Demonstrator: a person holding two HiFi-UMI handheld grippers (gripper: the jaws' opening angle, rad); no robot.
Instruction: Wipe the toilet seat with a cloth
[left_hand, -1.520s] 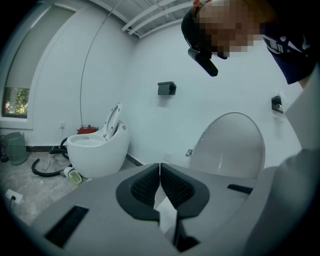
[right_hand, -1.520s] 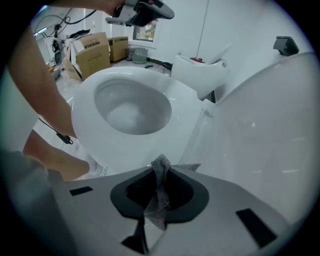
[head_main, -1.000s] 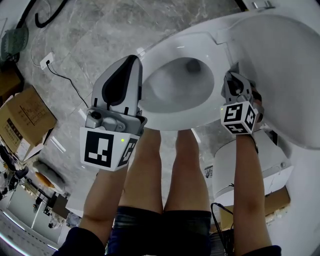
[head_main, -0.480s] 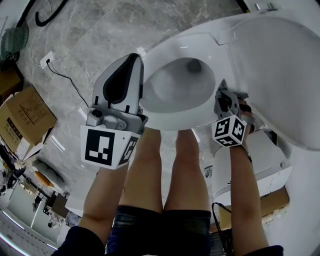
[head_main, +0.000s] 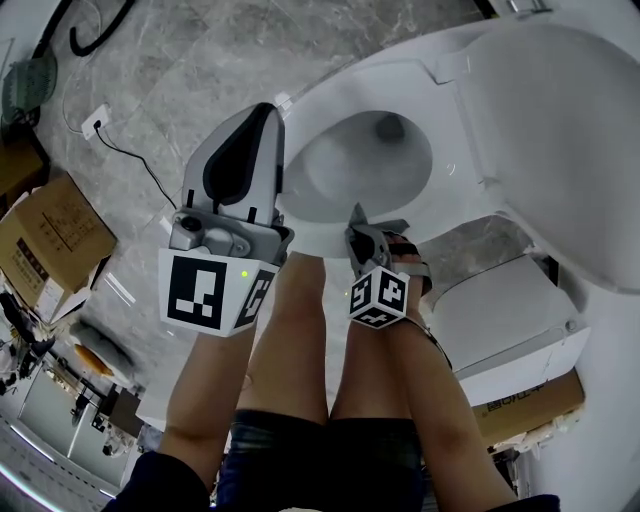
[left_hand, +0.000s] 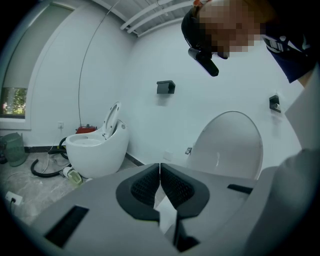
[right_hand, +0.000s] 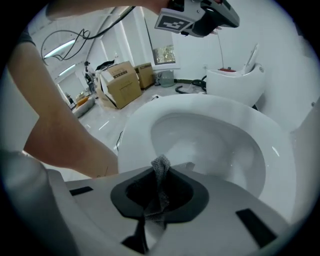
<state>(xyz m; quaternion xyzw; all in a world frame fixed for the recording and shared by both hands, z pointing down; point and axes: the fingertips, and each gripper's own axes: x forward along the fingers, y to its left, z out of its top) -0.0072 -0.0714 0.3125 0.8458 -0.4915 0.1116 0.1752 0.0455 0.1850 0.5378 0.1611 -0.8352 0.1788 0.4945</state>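
— Where is the cloth?
— The grey cloth (right_hand: 160, 187) is pinched in the closed jaws of the right gripper (right_hand: 161, 165), at the front rim of the toilet seat (head_main: 330, 95).
— And the other claw?
— The left gripper (head_main: 262, 125), jaws pressed together on nothing, hangs beside the seat's left edge. The print on the cardboard box (head_main: 52, 232) is too small to read.

The coarse-woven grey cloth (right_hand: 160, 175) looks rough and matt beside the smooth, glossy white toilet seat (right_hand: 135, 125). The grey veined stone floor (head_main: 200, 60) shines polished; the brown cardboard box (head_main: 50, 235) is dull.
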